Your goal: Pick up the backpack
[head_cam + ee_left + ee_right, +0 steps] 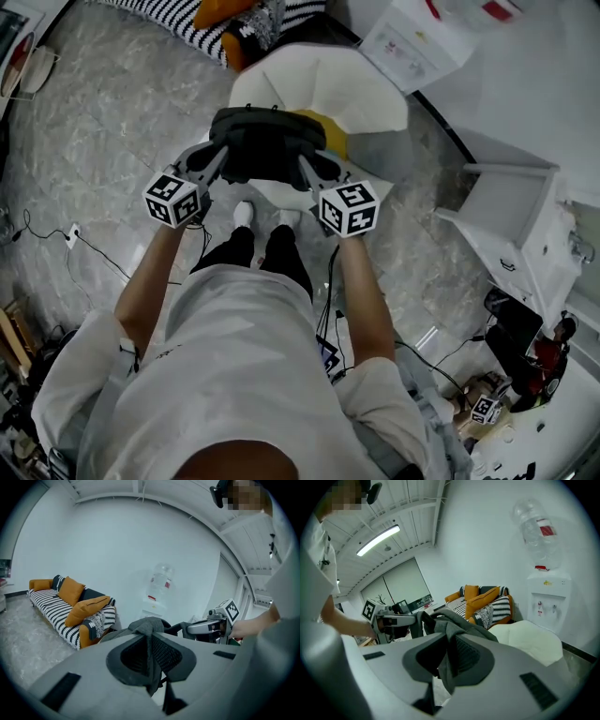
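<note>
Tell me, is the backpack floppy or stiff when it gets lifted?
Probably floppy: the backpack fabric bunches and folds where the left gripper and right gripper pinch it. It likely sags in between, and seems light enough, since thin pinches of cloth hold it.

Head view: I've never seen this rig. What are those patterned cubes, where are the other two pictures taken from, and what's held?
No robot: a person, filmed from a head camera looking down, holds a tool in each hand. The left tool and right tool each carry a marker cube and a camera looking along its jaws, giving the other two pictures. Both tools are shut on fabric of the dark backpack, one at each side, above a white cushioned seat.
</note>
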`<state>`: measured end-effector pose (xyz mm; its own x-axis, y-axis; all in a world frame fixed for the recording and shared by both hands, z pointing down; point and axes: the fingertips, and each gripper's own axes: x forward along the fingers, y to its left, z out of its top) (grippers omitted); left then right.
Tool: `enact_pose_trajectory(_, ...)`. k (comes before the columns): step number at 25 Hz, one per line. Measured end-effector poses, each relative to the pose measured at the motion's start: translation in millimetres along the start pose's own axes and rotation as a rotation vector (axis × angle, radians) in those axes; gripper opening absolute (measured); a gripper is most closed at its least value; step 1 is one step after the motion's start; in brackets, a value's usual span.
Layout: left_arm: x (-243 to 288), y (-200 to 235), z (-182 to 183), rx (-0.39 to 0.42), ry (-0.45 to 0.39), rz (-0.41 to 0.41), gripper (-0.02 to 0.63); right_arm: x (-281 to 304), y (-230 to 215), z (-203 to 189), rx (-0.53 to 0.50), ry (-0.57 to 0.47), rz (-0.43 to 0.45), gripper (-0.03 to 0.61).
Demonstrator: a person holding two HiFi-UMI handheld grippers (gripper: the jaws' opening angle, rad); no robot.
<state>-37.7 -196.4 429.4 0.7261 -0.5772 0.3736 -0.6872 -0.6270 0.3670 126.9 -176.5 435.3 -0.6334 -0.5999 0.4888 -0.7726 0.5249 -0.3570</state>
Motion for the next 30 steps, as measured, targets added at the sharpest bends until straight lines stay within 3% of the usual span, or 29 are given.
enact_pose_trajectory(14,-25.3,-29.4,59.5,0.108,-0.056,-0.087,0.034,-40.8,26.3,55.8,-0.032,-0.075,-0.021,0.048)
enact_pose_trajectory(30,-49.9,-59.6,144.8,0.24,-0.183,-0.14,0.034,-83.6,52.3,138.6,-0.095,-0.26,-0.041,0.048)
